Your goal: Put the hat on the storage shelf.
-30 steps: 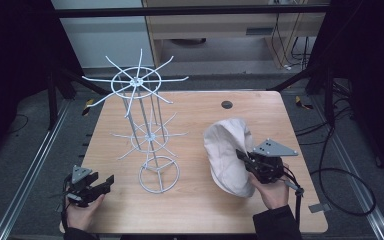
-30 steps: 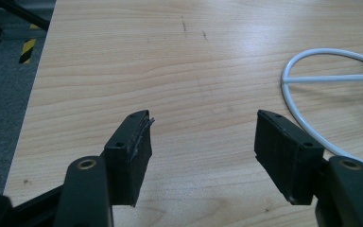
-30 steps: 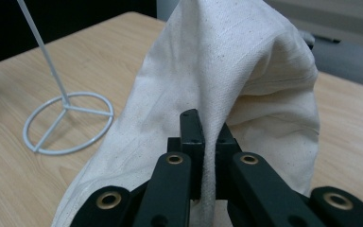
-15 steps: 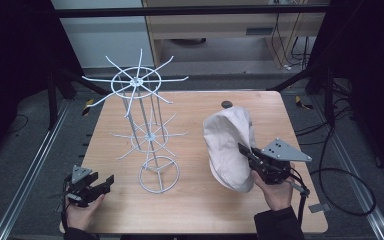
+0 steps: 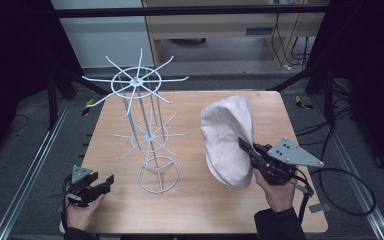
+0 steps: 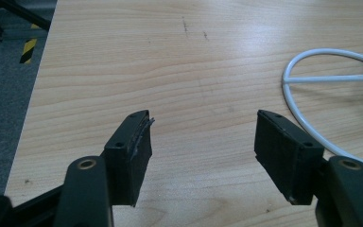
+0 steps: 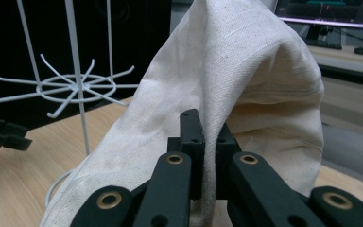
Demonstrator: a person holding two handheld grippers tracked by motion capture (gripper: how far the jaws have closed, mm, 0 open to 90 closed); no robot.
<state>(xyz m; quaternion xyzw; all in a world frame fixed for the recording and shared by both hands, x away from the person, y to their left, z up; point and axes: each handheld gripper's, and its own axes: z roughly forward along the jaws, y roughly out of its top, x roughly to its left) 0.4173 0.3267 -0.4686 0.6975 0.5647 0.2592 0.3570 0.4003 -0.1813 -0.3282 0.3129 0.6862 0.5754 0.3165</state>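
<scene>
Right gripper (image 5: 244, 146) clamped on cream cloth hat (image 5: 228, 139) right of white wire rack (image 5: 147, 131), left gripper (image 5: 107, 181) open near rack's base

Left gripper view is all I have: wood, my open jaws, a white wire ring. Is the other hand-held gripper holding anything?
Observer: Yes, the right hand-held gripper is shut on a fold of a cream cloth hat.
Operator: Is that hat lying flat on the table?
Observer: No, it hangs upright from the grip, its lower edge near the table.
Operator: What does my wire ring belong to?
Observer: It is the base of a white wire rack with two tiers of hooks, left of the hat.
</scene>
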